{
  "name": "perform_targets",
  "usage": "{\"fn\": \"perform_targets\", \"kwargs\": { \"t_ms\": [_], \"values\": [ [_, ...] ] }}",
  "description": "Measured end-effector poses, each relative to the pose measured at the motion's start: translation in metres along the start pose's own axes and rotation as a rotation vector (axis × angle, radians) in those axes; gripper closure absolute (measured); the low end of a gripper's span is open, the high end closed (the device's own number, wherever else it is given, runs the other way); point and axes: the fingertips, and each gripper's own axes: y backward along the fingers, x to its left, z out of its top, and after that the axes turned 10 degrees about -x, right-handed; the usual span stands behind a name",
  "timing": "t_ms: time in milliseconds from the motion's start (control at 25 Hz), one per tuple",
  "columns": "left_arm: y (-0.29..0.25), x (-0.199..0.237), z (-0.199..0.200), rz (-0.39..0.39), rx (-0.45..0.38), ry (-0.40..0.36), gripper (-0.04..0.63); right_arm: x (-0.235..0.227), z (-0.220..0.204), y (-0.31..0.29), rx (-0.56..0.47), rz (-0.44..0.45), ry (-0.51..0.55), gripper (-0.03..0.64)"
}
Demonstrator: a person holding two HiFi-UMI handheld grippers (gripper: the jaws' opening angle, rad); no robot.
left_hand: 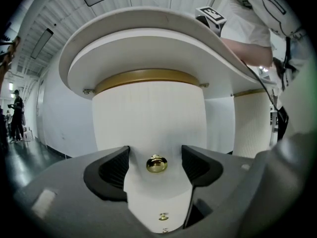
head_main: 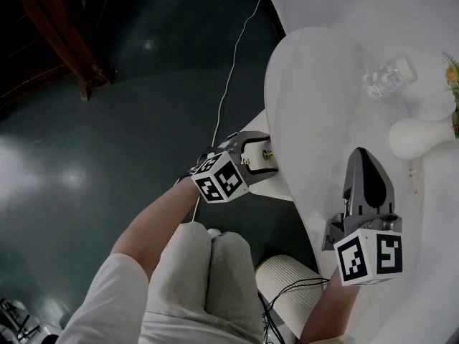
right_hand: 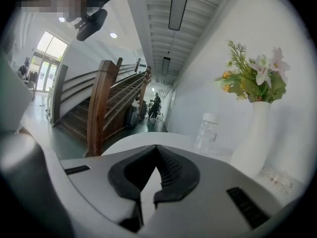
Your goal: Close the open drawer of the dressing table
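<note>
The white dressing table point(head_main: 315, 113) has a rounded top, and a white drawer front point(head_main: 281, 181) pokes out from under its left edge. In the left gripper view the front is a ribbed, curved panel point(left_hand: 148, 118) under the table top point(left_hand: 148, 38), carrying a brass knob point(left_hand: 156, 163). My left gripper point(left_hand: 156, 165) is open, its black pads on either side of that knob without squeezing it. From the head camera the left gripper point(head_main: 259, 156) points at the knob point(head_main: 267, 153). My right gripper point(head_main: 361, 156) hovers over the table top, shut and empty; its jaws point(right_hand: 157, 150) meet at the tip.
A clear bottle point(head_main: 389, 77) and a white vase point(head_main: 419, 136) with flowers point(right_hand: 255, 78) stand on the table's far right. A thin cable point(head_main: 229, 84) runs across the dark floor. A ribbed white column point(head_main: 290, 292) is under the table near the person's knees point(head_main: 208, 278). A wooden staircase point(right_hand: 99, 108) is at left.
</note>
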Motion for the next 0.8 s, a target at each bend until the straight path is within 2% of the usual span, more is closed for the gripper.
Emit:
{"fn": "perform_targets", "kwargs": {
  "t_ms": [240,360,480,800],
  "values": [
    [-0.004,0.0,0.0,-0.006,-0.008,0.002,0.255,0.004,0.006,0.002,-0.032,-0.006,-0.006,0.621],
    [-0.002,0.001,0.0,0.029,0.002,0.019,0.255,0.01,0.008,0.004,-0.031,-0.006,0.038,0.621],
    [0.005,0.0,0.0,0.073,0.027,0.068,0.255,0.017,0.007,0.01,0.001,0.005,0.072,0.621],
    [0.037,-0.011,0.03,0.115,0.081,0.123,0.255,0.025,0.022,0.025,0.065,0.05,0.012,0.621]
  ]
}}
